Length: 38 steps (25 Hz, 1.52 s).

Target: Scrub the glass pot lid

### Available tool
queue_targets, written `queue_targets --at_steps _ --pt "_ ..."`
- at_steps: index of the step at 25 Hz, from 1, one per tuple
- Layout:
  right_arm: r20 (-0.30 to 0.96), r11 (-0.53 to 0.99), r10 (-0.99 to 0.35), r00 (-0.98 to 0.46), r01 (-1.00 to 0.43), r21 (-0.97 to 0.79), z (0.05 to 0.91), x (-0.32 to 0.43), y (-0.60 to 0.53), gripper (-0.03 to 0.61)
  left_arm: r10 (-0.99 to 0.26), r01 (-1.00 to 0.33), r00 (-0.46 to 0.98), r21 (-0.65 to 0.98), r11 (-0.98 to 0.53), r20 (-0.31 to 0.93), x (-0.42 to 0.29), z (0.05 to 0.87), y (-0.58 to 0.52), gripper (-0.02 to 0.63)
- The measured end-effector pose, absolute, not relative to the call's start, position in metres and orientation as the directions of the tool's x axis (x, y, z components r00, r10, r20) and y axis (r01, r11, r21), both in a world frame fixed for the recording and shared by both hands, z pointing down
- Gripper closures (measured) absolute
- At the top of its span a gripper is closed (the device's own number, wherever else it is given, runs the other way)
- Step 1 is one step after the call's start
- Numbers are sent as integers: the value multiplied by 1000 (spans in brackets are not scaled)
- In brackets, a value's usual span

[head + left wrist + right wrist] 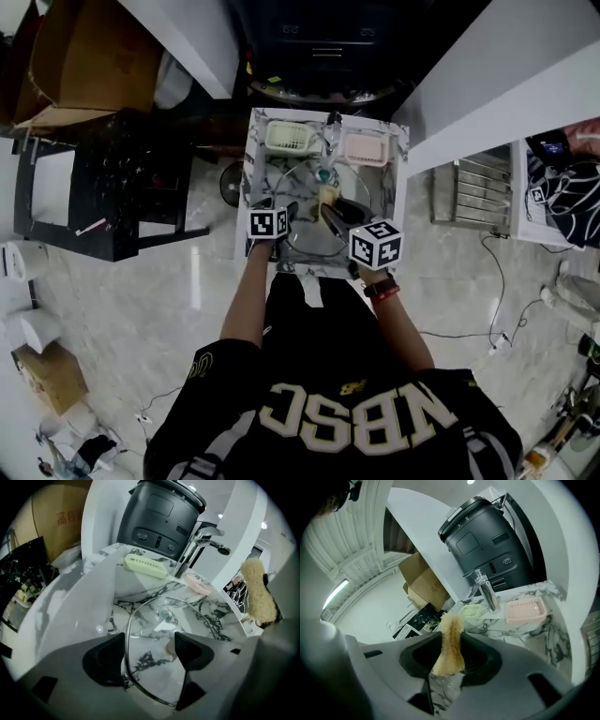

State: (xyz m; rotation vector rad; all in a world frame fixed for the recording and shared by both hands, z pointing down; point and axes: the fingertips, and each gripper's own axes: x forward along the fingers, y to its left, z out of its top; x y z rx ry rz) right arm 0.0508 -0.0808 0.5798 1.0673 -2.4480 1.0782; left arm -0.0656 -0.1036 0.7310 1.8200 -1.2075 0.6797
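**Left jaws spread over the lid, right jaws clamped on the scrubber**

The left gripper [150, 651] has its jaws wide apart, the pads pressing on nothing. The glass pot lid [157, 623] lies beyond and below them in the marble-patterned sink [213, 616]. Its metal rim curves in between the jaws and runs just beside the left-hand pad, well clear of the right-hand one. I cannot tell whether the rim touches that pad.

The right gripper [449, 656] has its jaws closed on a tan, fibrous scrubbing sponge [451, 637]. The sponge is pinched at its lower part and stands upright, its top rising above the jaws. In the left gripper view the same sponge shows far off to the right of the left jaws.

Beyond both pairs of jaws, a chrome faucet [486, 592] stands at the back of the marbled tabletop [548, 634]. A pale green soap dish [145, 566] sits to the faucet's left and a pink soap dish [526, 611] to its right. A black appliance [159, 517] rises behind them.
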Motion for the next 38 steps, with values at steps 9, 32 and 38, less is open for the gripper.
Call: queue_targets --at_steps 9,32,38 --pt "501 390 -564 -656 -747 -539 586 71 -92 448 -376 -931 365 339 -136 852 -69 776 -102 270" --pt "504 334 -579 -641 -750 -570 605 73 -85 449 -278 -802 593 583 -128 756 -44 721 -75 534" --pt "535 388 -526 -661 -746 -541 630 53 -87 454 -310 -783 588 622 14 747 -61 712 -69 534"
